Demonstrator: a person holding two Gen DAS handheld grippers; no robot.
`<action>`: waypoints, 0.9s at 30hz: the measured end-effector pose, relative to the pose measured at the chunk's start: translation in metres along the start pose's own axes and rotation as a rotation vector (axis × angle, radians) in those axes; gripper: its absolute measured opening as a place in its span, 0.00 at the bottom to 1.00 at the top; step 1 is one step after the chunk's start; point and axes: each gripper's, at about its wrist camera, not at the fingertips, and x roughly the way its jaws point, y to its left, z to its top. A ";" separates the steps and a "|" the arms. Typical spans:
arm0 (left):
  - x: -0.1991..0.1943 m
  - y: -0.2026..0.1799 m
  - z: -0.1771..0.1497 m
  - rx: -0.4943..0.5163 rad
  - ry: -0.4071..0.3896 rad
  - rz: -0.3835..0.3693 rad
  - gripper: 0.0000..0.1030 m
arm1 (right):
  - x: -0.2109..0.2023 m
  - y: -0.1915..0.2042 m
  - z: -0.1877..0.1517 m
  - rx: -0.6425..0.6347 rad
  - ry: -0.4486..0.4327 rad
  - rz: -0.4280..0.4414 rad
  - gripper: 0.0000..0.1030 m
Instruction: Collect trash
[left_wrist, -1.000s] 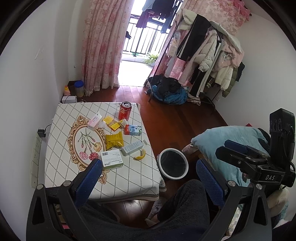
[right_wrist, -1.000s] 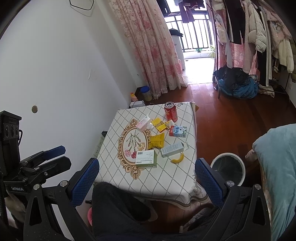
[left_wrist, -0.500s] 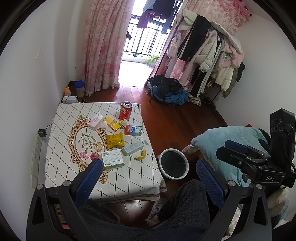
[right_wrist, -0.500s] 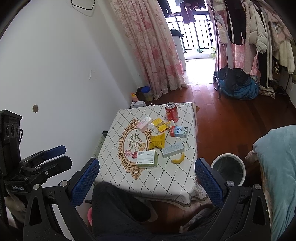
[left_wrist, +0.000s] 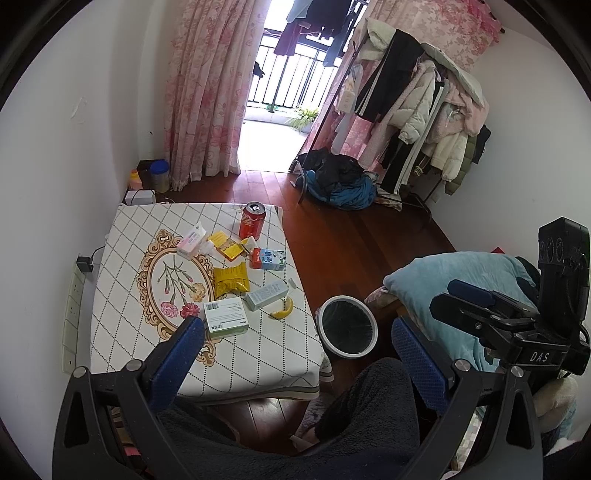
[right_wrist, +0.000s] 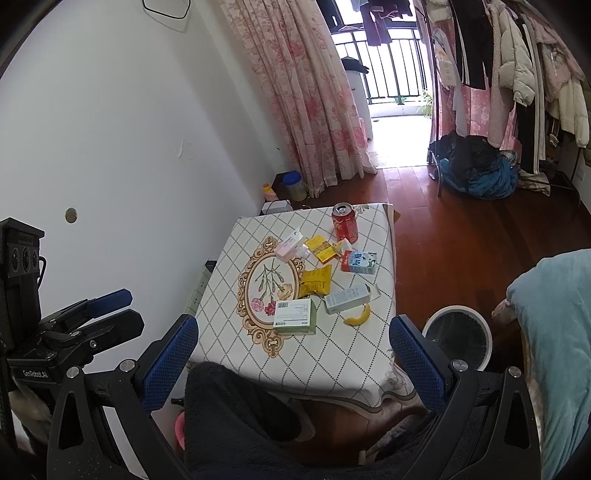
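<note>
You held the left gripper (left_wrist: 295, 347) and the right gripper (right_wrist: 293, 343) side by side above your dark-trousered knees (left_wrist: 369, 406), both with blue-padded fingers (left_wrist: 177, 354) spread wide and empty.

One can (left_wrist: 252, 220), one banana (left_wrist: 283, 309), one bin (left_wrist: 347, 327), five boxes (left_wrist: 225, 316).

I'm in a home bedroom: floral curtains (left_wrist: 207, 92), a loaded clothes rack (left_wrist: 417, 107), wood floor (left_wrist: 343, 240), a balcony door (left_wrist: 280, 85).

right gripper (right_wrist: 293, 354) spread, empty | banana peel (right_wrist: 359, 315) beside bin (right_wrist: 458, 341)
</note>
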 end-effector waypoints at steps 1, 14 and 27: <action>0.000 -0.001 0.000 0.001 0.001 0.000 1.00 | 0.001 0.001 0.000 0.000 0.001 0.000 1.00; 0.133 0.085 -0.004 -0.124 0.161 0.360 1.00 | 0.102 -0.055 -0.002 0.163 0.105 -0.097 1.00; 0.307 0.126 -0.042 -0.282 0.519 0.370 1.00 | 0.304 -0.184 -0.075 0.528 0.429 -0.193 0.75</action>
